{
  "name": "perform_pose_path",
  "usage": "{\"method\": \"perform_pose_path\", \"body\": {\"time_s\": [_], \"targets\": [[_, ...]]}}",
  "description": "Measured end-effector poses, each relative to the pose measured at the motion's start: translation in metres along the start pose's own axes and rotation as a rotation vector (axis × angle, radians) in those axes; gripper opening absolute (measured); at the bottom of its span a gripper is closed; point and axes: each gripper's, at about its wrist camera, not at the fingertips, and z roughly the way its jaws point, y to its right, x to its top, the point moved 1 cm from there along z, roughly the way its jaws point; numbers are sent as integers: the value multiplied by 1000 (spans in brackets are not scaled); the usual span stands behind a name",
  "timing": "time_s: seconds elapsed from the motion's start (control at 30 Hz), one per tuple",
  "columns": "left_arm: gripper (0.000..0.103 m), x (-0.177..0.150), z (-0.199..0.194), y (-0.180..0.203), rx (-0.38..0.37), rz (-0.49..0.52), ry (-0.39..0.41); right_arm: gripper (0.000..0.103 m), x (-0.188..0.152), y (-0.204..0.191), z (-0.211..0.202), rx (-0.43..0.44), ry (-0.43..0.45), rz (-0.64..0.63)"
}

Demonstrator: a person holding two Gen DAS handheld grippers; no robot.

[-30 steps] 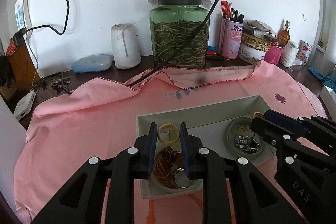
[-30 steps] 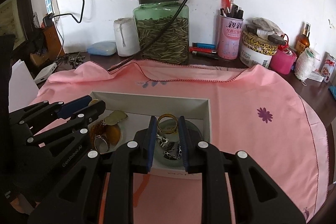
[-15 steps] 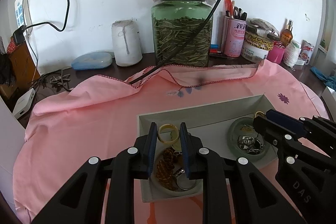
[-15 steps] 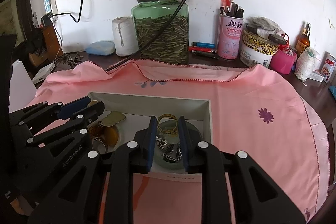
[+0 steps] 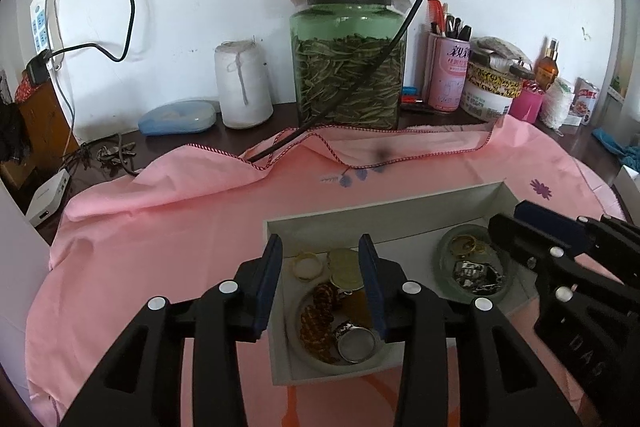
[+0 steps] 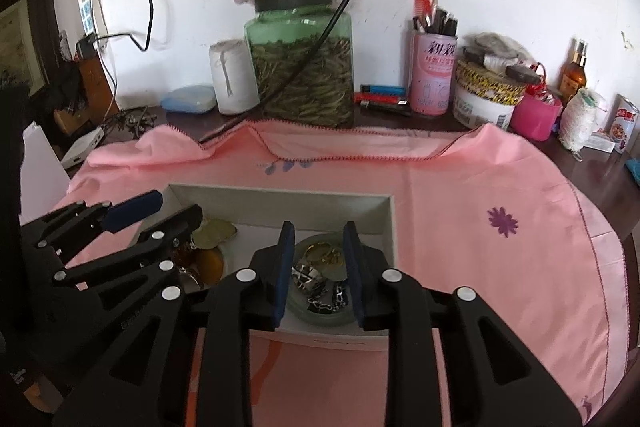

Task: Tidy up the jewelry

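Hovering over a white tray (image 5: 380, 211) on pink cloth (image 5: 168, 227), the left gripper (image 5: 320, 259) is opening, nothing pinched; a yellow ring (image 5: 306, 265) lies below. The right gripper (image 6: 318, 247) is also opening above a glass dish (image 6: 320, 315) holding gold rings (image 6: 322, 253), apparently untouched.

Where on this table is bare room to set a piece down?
Free: pink cloth right of the white tray, and left of it. Crowded: the tray's two jewelry dishes, and the back edge around the green glass jar.
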Motion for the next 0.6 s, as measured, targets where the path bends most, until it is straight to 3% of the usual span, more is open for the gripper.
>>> {"method": "perform_pose_path", "body": {"time_s": [0.6], "targets": [[48, 8, -44, 5, 35, 9, 83, 30, 11, -1, -58, 35, 132, 32]]}}
